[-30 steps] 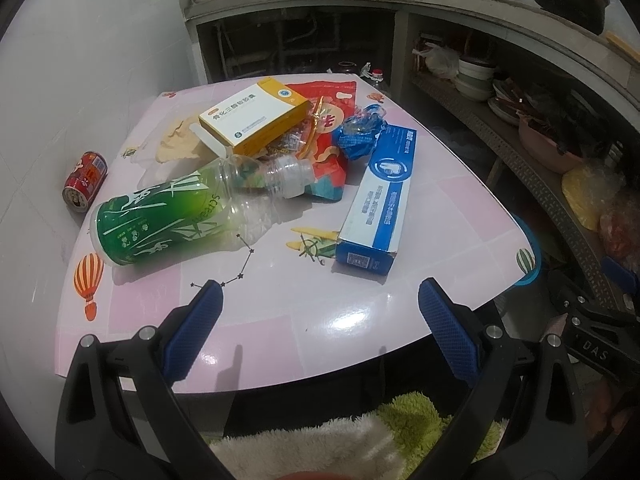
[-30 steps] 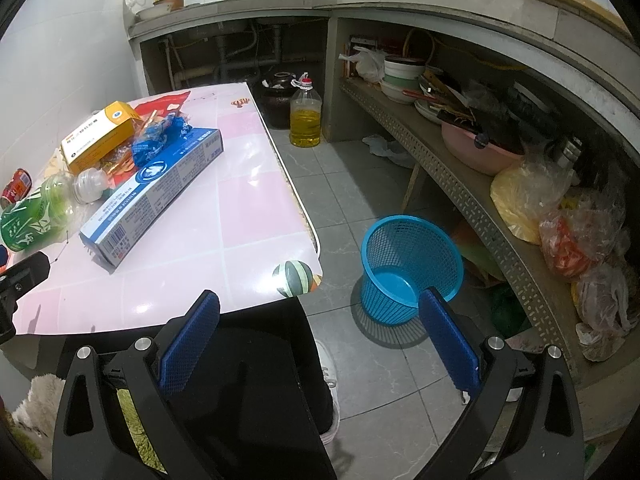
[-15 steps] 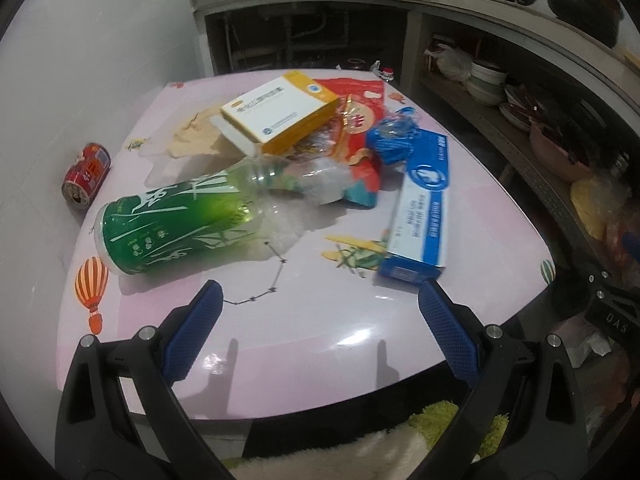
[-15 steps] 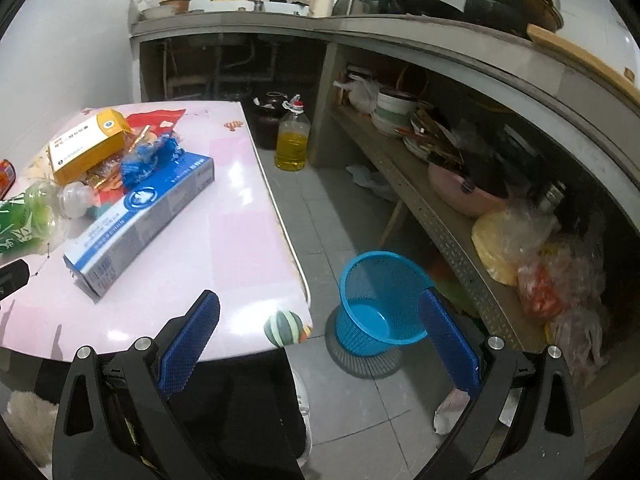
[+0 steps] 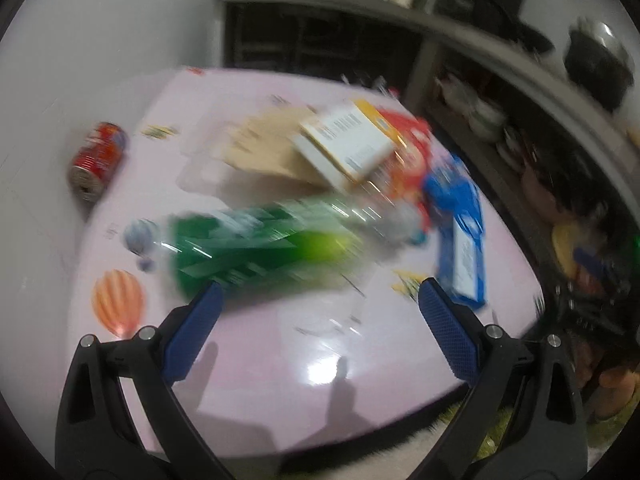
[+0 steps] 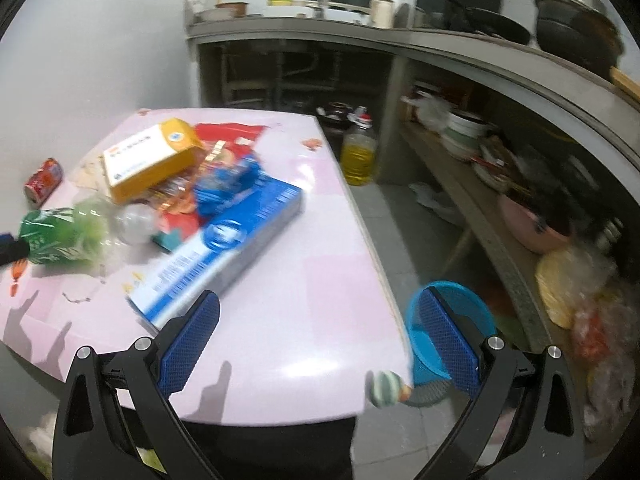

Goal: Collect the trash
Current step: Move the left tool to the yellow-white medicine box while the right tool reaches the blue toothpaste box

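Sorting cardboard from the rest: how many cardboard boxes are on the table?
2. The yellow and white box sits on top of the wrapper pile toward the far left of the table. The long blue and white box lies nearer the right claw. Others may be hidden under the pile.

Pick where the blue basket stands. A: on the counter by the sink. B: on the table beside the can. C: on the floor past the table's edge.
C: in the right wrist view the basket sits on the floor tiles, below and beyond the table edge.

Grey tiled floor [image 6: 404,216], white walls [image 6: 100,52]
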`<state>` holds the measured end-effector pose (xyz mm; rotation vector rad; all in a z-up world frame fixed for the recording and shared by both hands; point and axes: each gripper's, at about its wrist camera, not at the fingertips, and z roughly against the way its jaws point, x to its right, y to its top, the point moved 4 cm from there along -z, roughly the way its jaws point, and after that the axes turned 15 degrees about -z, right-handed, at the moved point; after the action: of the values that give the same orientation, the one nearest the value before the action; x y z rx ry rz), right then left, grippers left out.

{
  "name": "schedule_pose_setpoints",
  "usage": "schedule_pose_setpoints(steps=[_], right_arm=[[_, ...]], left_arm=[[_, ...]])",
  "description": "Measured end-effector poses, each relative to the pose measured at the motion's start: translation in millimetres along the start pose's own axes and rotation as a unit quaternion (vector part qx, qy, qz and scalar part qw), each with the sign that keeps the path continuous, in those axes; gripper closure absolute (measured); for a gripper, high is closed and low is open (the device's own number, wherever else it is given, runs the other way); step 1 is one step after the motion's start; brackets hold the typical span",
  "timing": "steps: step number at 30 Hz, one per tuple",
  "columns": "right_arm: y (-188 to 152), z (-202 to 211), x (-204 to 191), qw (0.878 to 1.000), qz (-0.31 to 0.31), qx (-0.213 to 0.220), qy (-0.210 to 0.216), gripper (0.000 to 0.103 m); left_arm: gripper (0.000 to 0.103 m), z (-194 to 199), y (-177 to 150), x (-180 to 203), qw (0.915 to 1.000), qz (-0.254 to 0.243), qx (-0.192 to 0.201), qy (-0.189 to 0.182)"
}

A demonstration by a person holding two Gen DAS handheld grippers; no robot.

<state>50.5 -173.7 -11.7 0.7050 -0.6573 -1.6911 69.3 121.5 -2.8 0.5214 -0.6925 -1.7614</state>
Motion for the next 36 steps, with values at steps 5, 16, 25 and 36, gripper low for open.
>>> schedule_pose_setpoints(steps=[5, 16, 25, 36], right_arm=[[15.7, -7.7, -24.4, 0.997, -0.004, -0.005, 0.077, 0.006], [17.5, -54.6, -42.2, 0.979, -0.068, -0.133, 0.139, 0.006], [15.3, -72.1, -31.1, 0.969, -0.102, -0.163, 0.154, 0.006], [19.9, -84.4, -26.0, 0.951, -0.145, -0.194, 0.195, 0.006]], left_arm=[[0.009, 10.6, 18.9, -56.9, 0.9961, 0.010, 0.020, 0.085], [0.009, -16.2, 49.3, -57.3, 0.9994, 0.020, 0.028, -0.007], [0.009, -63.2, 113.9, 33.2, 0.9812, -0.180, 0.019, -0.068], [0.009, -164.1, 129.5, 54.0, 0.9473, -0.288, -0.132, -0.045]])
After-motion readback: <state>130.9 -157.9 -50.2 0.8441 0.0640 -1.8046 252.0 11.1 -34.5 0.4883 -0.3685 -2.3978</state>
